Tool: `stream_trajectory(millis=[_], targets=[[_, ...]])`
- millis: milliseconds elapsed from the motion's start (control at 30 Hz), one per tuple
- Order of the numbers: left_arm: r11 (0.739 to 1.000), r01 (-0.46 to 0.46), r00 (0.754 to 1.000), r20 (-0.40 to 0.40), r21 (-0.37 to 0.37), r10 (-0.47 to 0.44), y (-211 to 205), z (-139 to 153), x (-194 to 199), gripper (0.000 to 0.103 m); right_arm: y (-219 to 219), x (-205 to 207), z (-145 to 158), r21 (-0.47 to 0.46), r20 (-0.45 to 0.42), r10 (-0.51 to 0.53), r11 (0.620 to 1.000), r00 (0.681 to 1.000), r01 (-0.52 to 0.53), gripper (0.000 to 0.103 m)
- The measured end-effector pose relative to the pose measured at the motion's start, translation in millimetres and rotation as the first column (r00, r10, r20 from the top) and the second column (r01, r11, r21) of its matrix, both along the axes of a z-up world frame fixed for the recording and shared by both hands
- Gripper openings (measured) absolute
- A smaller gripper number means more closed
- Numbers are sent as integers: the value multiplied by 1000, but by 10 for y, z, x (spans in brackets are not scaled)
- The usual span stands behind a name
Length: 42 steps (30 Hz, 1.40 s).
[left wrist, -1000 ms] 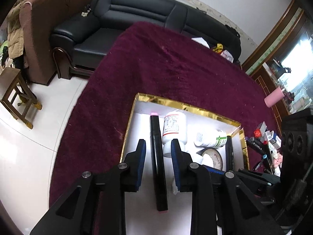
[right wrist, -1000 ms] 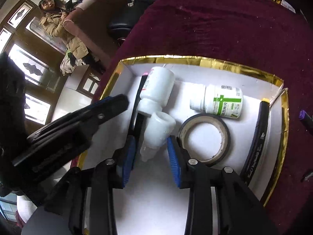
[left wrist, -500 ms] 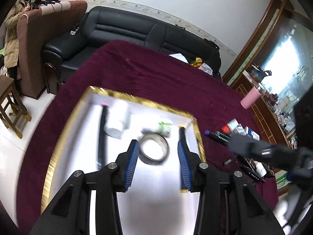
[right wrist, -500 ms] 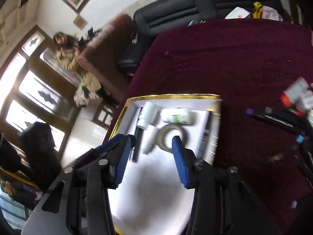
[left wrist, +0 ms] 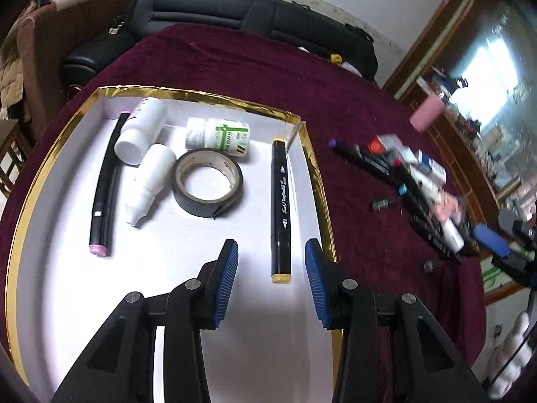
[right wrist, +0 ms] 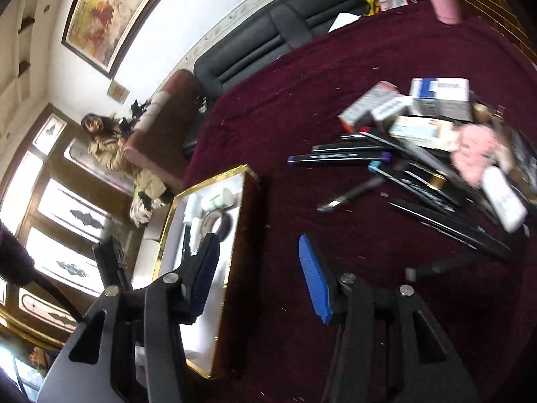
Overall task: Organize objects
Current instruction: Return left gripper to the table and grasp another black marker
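Both hand-held grippers, left [left wrist: 271,280] and right [right wrist: 258,273], have just opened and hold nothing; your right has swung from the gold-rimmed white tray [right wrist: 239,221] toward the marker pile [right wrist: 419,168] at two o'clock.

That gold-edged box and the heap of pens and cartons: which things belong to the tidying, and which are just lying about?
Part of the job:
gold-edged box
tape roll
yellow-tipped marker
green-labelled bottle
loose pile of markers and cartons

Just lying about:
black sofa
pink cup
framed painting

Bare cloth [right wrist: 278,107] lies between tray [right wrist: 250,221] and heaped clutter [right wrist: 429,147].
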<state>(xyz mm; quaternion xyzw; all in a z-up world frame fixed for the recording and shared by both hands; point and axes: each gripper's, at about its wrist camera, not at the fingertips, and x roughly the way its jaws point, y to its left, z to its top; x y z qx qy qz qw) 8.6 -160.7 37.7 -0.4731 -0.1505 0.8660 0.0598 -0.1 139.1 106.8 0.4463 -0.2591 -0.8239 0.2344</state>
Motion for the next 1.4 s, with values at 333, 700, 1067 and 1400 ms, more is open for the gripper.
stream_trajectory(millis=[333, 700, 1067, 1400], targets=[[984, 151, 981, -140, 90, -137, 481, 623, 248, 55, 898, 500, 64, 86, -98, -168, 981, 981, 177, 62], [971, 229, 973, -11, 72, -229, 1225, 344, 53, 55, 872, -311, -466, 134, 68, -124, 984, 990, 114, 67], [977, 193, 980, 28, 85, -196, 1151, 220, 44, 55, 529, -216, -734, -140, 158, 116, 986, 980, -94, 67], [940, 309, 951, 51, -143, -305, 1800, -13, -180, 55, 1085, 147, -618, -54, 114, -64, 996, 991, 71, 67]])
